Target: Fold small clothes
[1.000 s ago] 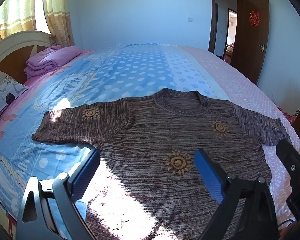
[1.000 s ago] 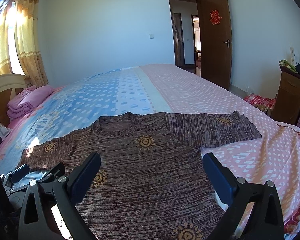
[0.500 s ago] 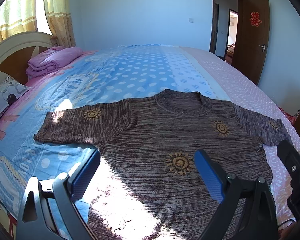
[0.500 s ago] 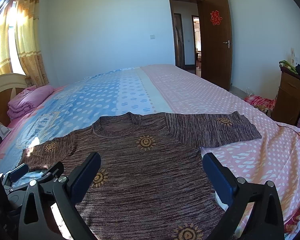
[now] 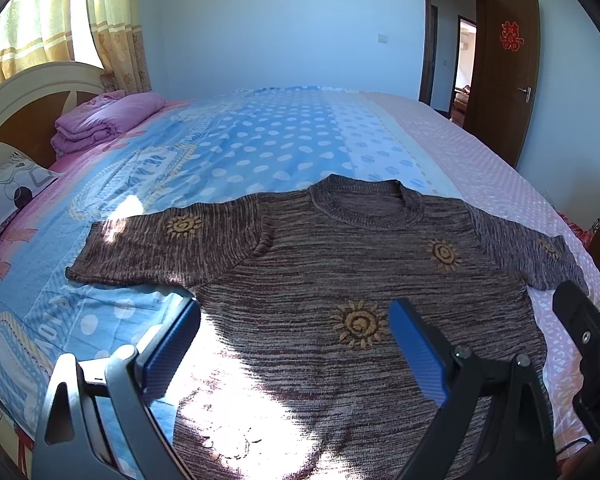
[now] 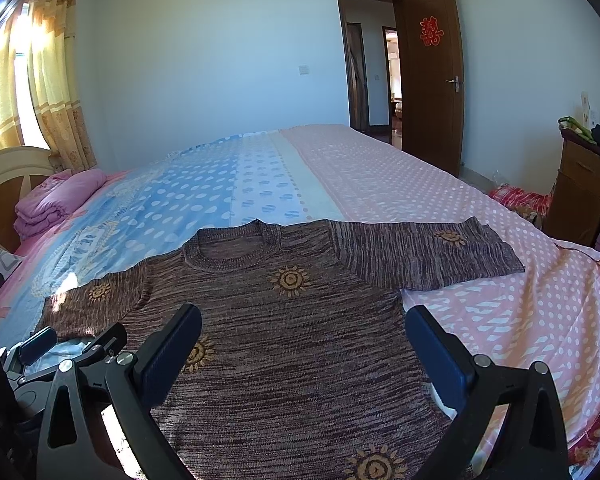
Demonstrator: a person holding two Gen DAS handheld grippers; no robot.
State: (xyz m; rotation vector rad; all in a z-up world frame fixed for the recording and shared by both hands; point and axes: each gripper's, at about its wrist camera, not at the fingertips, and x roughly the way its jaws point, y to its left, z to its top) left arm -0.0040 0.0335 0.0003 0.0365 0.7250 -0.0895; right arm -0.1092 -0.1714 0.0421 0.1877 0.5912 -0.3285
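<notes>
A brown knit sweater [image 5: 340, 280] with yellow sun motifs lies flat, front up, on the bed, both short sleeves spread out; it also shows in the right wrist view [image 6: 292, 332]. My left gripper [image 5: 294, 322] is open and empty, hovering above the sweater's lower left part. My right gripper [image 6: 302, 334] is open and empty above the sweater's lower right part. The right gripper's body [image 5: 588, 344] shows at the right edge of the left wrist view, and the left gripper's body [image 6: 60, 352] shows at the lower left of the right wrist view.
The bed [image 5: 260, 152] has a blue and pink dotted cover. A folded purple blanket [image 5: 104, 120] and a pillow [image 5: 8, 196] lie by the headboard at left. A wooden dresser [image 6: 584, 184] stands at right; an open door [image 6: 432, 76] is behind.
The left wrist view has shifted slightly, so the sweater sits a little lower and closer in frame. The right gripper has hardly moved. Both stay open.
</notes>
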